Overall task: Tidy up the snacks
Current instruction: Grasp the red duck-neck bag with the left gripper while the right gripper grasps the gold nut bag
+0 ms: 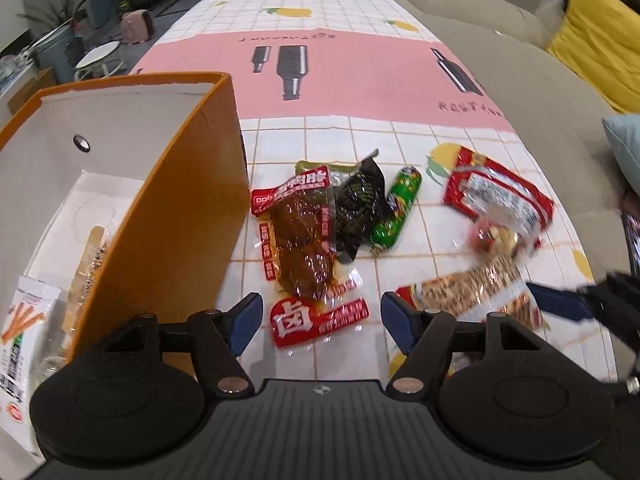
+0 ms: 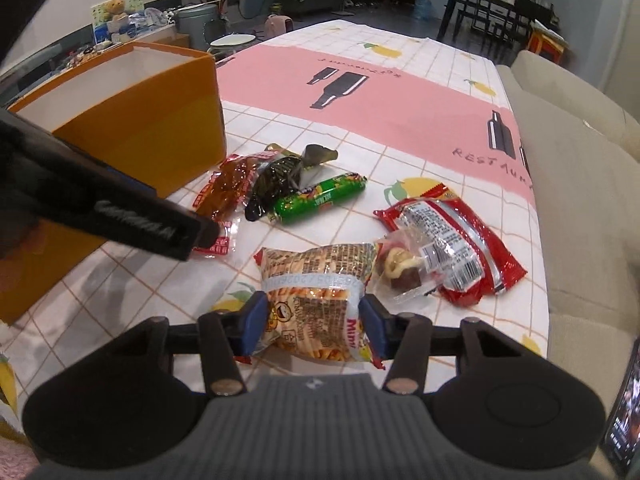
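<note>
My left gripper [image 1: 320, 320] stands open just above a clear, red-labelled pack of brown braised meat [image 1: 300, 248], its pads not touching it. Left of it stands the orange box [image 1: 180, 200], holding a white stick-snack bag [image 1: 24, 320] and another clear pack [image 1: 86, 264]. My right gripper [image 2: 314, 320] is shut on a crispy noodle snack bag [image 2: 316, 280], its blue pads pinching both sides. On the cloth lie a black pack [image 2: 276, 184], a green sausage [image 2: 320, 198], a red pack [image 2: 452, 236] and a small clear candy pack [image 2: 404, 268].
The table carries a pink and white tiled cloth [image 2: 400, 112]. A beige sofa [image 2: 580, 168] runs along its right edge, with a yellow cushion [image 1: 600, 48] on it. A phone screen [image 2: 624, 412] shows at the near right. The left gripper's black body [image 2: 120, 216] crosses the right wrist view.
</note>
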Motion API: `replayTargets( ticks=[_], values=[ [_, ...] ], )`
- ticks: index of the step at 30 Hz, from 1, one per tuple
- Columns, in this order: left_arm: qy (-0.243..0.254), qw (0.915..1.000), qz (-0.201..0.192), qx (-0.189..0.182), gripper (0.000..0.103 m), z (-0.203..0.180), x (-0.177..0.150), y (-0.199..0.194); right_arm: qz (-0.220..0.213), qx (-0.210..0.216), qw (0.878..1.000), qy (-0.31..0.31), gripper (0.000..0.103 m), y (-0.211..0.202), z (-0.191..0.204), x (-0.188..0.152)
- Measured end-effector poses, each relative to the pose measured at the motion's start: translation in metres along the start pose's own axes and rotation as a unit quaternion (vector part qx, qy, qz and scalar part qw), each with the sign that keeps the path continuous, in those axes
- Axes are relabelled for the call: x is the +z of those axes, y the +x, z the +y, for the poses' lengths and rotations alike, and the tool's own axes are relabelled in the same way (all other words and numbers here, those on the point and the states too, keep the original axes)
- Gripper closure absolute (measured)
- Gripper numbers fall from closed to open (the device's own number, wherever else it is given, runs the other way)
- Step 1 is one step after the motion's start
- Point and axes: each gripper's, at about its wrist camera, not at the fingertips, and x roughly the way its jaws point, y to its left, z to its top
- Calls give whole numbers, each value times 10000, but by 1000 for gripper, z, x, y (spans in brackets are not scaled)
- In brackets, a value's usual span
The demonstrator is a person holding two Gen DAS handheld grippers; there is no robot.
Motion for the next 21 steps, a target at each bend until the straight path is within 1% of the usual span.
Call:
replayTargets(
  ticks=[4,7,8,11,13,15,17,21],
  values=[
    [-268,9996,-29,124,22,-1,4,15,-64,55,9999,108,49,2,-1,2],
    [-379,9991,17,197,22,-1,7,26,-116,82,9998,138,46,5,0,3],
    [-401,9990,32,217,23,-2,8,29,-138,92,9998,136,43,5,0,4],
    [-405,9987,61,305,27,-1,8,35,-215,120,9996,105,42,7,0,6],
    [-304,9991,51,284,31,-2,7,35,-230,117,9996,145,42,9,-1,7],
    [-216,9994,62,245,42,-2,6,32,-191,139,9995,227,45,10,-2,8],
    [-107,9995,94,270,45,-3,4,29,-151,202,9991,331,50,10,-4,7],
    [-44,9990,378,231,47,-2,-2,20,-45,254,9986,461,53,8,-5,6]
  ],
)
